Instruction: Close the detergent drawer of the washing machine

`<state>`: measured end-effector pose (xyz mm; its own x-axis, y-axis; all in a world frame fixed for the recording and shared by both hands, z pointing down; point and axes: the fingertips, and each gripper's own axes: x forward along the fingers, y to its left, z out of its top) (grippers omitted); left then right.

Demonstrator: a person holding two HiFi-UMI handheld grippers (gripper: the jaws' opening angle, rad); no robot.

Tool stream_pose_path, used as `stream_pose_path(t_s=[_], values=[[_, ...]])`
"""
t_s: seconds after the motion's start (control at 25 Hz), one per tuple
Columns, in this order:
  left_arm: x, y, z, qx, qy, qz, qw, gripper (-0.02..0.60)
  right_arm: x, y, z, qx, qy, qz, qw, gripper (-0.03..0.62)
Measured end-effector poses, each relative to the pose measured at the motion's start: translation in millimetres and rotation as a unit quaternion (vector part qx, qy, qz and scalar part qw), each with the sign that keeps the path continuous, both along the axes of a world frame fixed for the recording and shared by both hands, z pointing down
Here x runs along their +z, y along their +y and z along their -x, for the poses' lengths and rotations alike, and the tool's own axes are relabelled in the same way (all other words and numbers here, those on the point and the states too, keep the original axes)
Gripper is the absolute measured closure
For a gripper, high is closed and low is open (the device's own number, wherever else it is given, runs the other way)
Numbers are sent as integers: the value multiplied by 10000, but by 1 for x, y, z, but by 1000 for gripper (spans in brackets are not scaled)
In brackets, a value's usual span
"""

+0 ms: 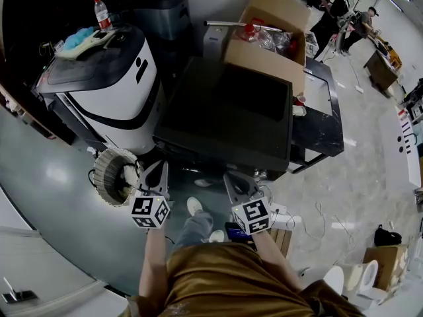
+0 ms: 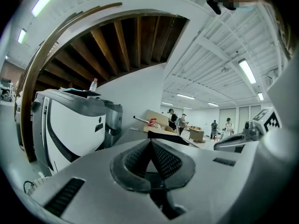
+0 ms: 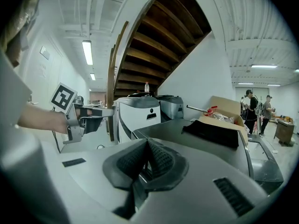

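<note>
The washing machine [image 1: 225, 111] is a dark box in the middle of the head view, seen from above; its front face and the detergent drawer are hidden from me. Both grippers hover in front of it at its near edge, apart from it. My left gripper [image 1: 157, 174] has its jaws shut with nothing between them [image 2: 150, 144]. My right gripper [image 1: 236, 181] is likewise shut and empty [image 3: 148, 144]. The machine's grey top [image 3: 187, 130] lies just beyond the right gripper, with a black cloth [image 3: 215, 132] on it.
A white and black appliance [image 1: 112, 78] stands to the left with a water bottle [image 1: 101, 12] on top. A coiled hose [image 1: 115, 175] lies by the left gripper. Behind the machine is an open cardboard box [image 1: 271, 32]. A black cart [image 1: 324, 117] stands right; people [image 1: 337, 12] are far back.
</note>
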<state>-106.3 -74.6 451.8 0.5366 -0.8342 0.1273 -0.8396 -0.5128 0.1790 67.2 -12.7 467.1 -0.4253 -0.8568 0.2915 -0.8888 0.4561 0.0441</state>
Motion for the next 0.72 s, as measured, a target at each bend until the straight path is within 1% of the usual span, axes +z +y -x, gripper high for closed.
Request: stream_pose_path(t_s=[0.28, 0.48, 0.72], values=[[0, 1, 5, -100, 5, 29, 9999, 557, -1, -1, 1, -43, -5, -8, 10000, 582], [4, 3, 13, -300, -65, 99, 9995, 557, -3, 2, 6, -153, 12, -29, 9999, 582], [-2, 4, 13, -356, -18, 17, 9994, 557, -6, 2, 3, -171, 15, -66, 9998, 582]])
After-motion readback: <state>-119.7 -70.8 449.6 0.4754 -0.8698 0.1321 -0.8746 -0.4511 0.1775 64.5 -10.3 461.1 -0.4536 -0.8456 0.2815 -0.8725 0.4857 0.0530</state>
